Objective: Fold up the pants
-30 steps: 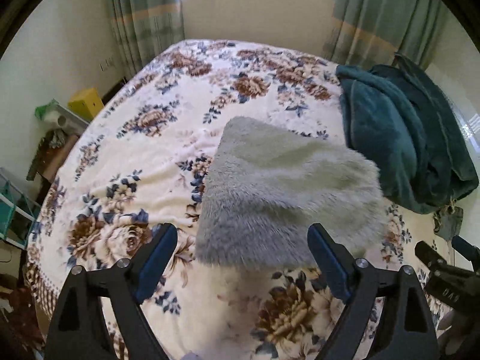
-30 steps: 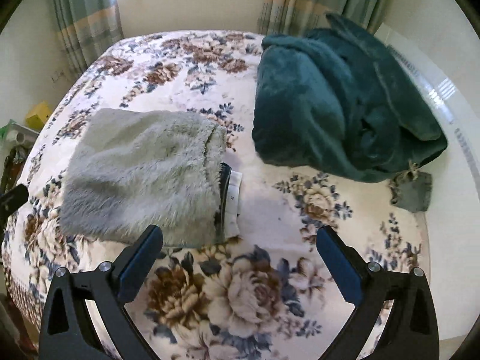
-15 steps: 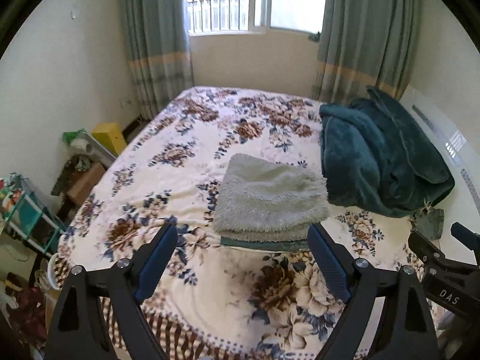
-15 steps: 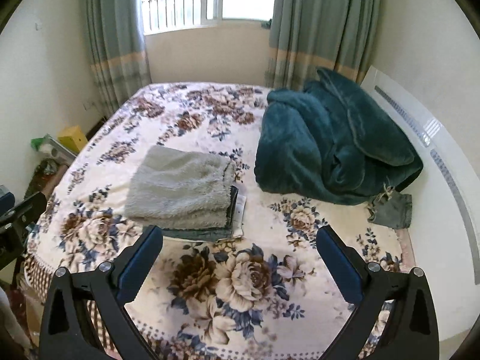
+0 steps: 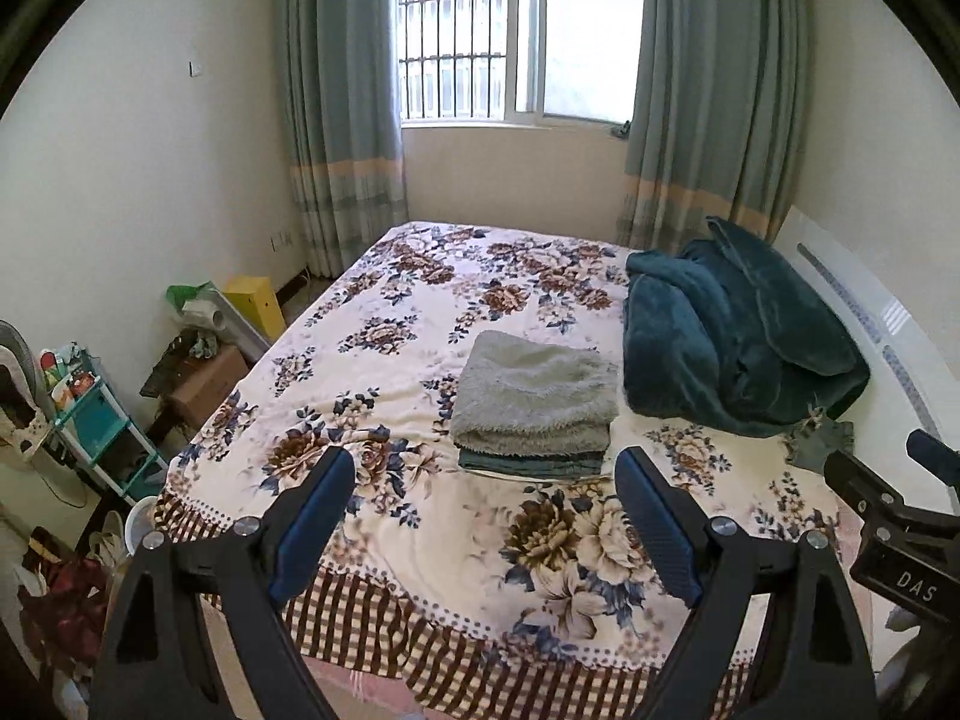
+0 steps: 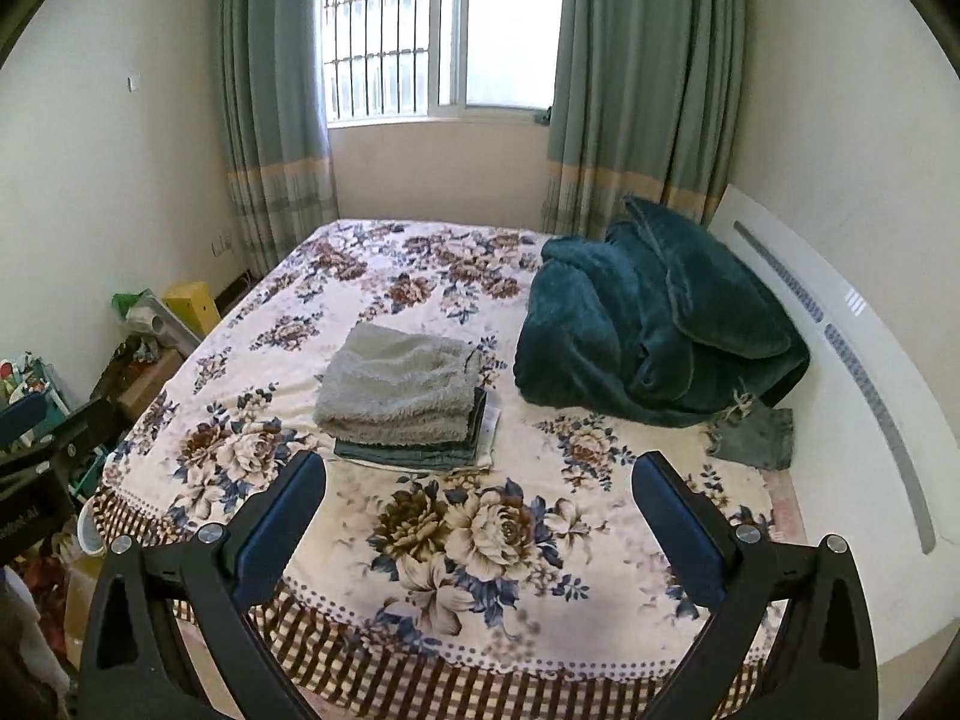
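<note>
Fuzzy grey pants (image 5: 534, 390) lie folded on top of a neat stack of darker folded garments (image 5: 528, 463) in the middle of the floral bed (image 5: 420, 516). The stack also shows in the right wrist view, with the grey pants (image 6: 396, 384) over dark folded cloth (image 6: 414, 456). My left gripper (image 5: 486, 480) is open and empty, held back from the bed's near edge. My right gripper (image 6: 480, 483) is open and empty too, well short of the stack. The right gripper's body (image 5: 888, 516) shows at the right edge of the left wrist view.
A heaped teal blanket (image 6: 654, 318) lies right of the stack, with a small grey-green cloth (image 6: 750, 435) beside it. A white headboard (image 6: 852, 372) bounds the right side. Boxes, a yellow box (image 5: 255, 303) and a cluttered shelf (image 5: 90, 414) stand left of the bed. Curtained window behind.
Both grippers have pulled far back and up from the stack; it now looks small and distant, and the whole bed, window and walls have come into view. The stack has not moved.
</note>
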`<state>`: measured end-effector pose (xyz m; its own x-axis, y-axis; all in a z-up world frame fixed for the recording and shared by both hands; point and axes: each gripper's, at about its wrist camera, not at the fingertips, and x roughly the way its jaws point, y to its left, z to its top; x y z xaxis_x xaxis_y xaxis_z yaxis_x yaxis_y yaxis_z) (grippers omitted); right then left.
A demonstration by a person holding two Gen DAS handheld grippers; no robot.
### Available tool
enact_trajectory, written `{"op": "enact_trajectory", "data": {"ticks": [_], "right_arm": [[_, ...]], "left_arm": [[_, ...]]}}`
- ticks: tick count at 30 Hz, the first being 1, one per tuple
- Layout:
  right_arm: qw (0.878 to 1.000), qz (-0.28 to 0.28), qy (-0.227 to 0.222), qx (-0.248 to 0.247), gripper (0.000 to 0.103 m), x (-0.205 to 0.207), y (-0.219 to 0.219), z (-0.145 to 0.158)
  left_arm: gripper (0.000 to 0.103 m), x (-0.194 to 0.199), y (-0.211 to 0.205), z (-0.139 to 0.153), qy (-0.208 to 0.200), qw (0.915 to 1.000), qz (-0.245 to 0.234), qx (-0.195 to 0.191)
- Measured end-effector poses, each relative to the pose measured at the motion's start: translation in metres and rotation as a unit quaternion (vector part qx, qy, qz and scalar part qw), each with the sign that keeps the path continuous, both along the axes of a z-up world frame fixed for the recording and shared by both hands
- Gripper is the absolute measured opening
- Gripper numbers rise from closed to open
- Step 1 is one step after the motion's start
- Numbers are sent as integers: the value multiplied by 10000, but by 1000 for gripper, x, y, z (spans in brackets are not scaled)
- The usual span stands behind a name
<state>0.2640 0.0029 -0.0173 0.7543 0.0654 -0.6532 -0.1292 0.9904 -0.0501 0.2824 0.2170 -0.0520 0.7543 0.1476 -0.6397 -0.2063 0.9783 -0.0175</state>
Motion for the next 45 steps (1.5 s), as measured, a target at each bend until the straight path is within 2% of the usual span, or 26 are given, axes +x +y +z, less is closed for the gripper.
{"op": "enact_trajectory", "data": {"ticks": [9, 11, 14, 45], "right_arm": [[10000, -20, -66, 45, 103, -54, 21, 31], [9999, -45, -105, 29, 103, -56, 24, 33], [9999, -62, -112, 8, 103, -56, 28, 35], [9998, -178, -95, 23, 103, -47, 34, 37]], "left_arm": [[89, -43, 15, 23, -113, 9999, -23, 28], [89, -48, 16, 23, -124, 9999, -22, 38], [102, -54, 17, 22, -115, 9999, -67, 82], [103, -48, 20, 27, -236, 9994, -199, 157]]}}
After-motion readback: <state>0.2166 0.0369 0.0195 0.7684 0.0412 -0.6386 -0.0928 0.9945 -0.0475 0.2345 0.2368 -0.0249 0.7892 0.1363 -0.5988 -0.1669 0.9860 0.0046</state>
